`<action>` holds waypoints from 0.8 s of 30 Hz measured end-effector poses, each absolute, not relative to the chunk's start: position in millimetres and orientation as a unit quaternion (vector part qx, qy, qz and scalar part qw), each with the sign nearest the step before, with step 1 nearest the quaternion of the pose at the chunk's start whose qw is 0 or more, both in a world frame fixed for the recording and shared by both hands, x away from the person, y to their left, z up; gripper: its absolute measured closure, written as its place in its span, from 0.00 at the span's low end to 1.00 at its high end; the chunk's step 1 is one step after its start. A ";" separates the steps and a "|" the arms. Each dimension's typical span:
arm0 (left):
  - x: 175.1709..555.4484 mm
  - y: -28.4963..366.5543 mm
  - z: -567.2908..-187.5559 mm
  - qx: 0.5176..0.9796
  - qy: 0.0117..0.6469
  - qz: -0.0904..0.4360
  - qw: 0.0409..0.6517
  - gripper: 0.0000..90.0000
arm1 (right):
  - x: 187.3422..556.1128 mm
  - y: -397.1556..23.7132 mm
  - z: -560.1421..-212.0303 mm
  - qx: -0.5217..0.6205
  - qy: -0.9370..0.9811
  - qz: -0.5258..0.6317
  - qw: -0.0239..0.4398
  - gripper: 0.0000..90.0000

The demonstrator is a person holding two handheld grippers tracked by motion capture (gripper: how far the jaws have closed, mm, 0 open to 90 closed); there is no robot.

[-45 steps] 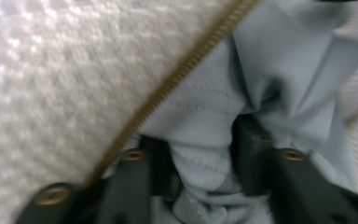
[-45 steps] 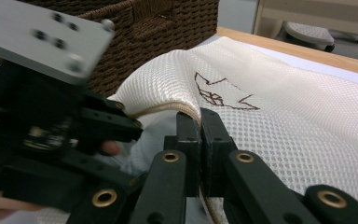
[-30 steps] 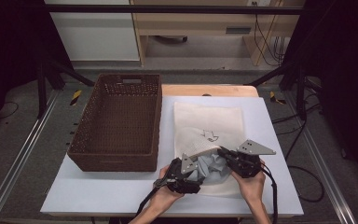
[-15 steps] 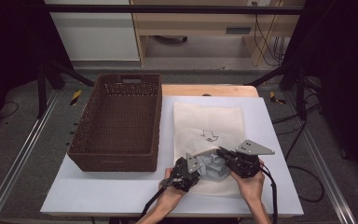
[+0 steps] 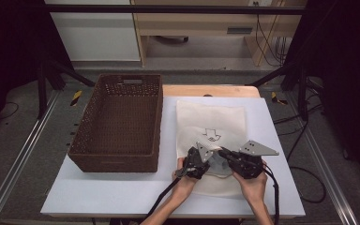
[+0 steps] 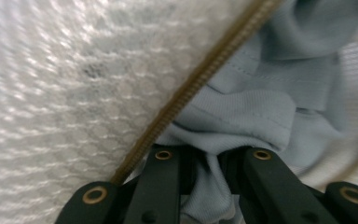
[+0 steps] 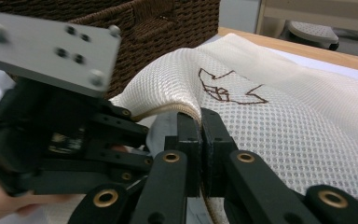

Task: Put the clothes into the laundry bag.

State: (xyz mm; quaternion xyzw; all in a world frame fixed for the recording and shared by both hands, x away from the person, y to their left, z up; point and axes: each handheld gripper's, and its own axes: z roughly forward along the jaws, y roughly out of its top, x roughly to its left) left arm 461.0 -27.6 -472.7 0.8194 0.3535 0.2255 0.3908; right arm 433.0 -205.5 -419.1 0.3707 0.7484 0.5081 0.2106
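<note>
white table (image 5: 122,197): wicker basket (image 5: 117,122) left, mesh bag (image 5: 211,117) right.

The white table (image 5: 122,197) is viewed from above its near side, facing forward and down. The cream mesh laundry bag (image 5: 211,119), shared by all views, is seen very close in both gripper views (image 6: 51,84) (image 7: 284,116).

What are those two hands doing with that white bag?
A person is stuffing a light blue cloth garment into a white mesh laundry bag on the table. The right gripper pinches the bag's zippered edge to hold it open. The left gripper has just closed on the blue cloth at the opening. A brown wicker basket sits beside them.
</note>
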 end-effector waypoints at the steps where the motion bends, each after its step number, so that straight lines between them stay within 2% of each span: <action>1: 461.5 -27.7 -474.2 0.820 0.351 0.225 0.392 0.88 | 432.9 -205.0 -419.3 0.371 0.749 0.508 0.211 0.98; 3: 460.6 -26.4 -474.8 0.819 0.349 0.224 0.396 0.86 | 432.7 -204.5 -419.6 0.372 0.750 0.505 0.210 0.98; 5: 458.5 -22.4 -473.1 0.821 0.346 0.210 0.402 0.80 | 433.0 -204.5 -419.9 0.375 0.750 0.503 0.210 0.98; 8: 453.1 -14.3 -466.2 0.824 0.342 0.173 0.418 0.59 | 433.3 -204.8 -420.1 0.376 0.750 0.501 0.213 0.98; 11: 441.6 -6.0 -457.7 0.835 0.317 0.161 0.420 0.45 | 433.4 -205.3 -420.0 0.377 0.749 0.500 0.215 0.98; 14: 430.6 2.8 -454.3 0.845 0.306 0.157 0.410 0.42 | 433.8 -207.0 -419.6 0.379 0.746 0.502 0.217 0.98; 16: 428.5 5.7 -456.7 0.847 0.315 0.154 0.401 0.46 | 434.1 -207.3 -420.0 0.382 0.746 0.502 0.215 0.98; 21: 437.8 -2.8 -472.4 0.852 0.335 0.159 0.369 0.72 | 434.6 -205.5 -421.1 0.380 0.749 0.499 0.214 0.98; 24: 442.2 -8.6 -477.9 0.849 0.348 0.170 0.359 0.79 | 434.5 -205.3 -421.2 0.380 0.750 0.499 0.212 0.98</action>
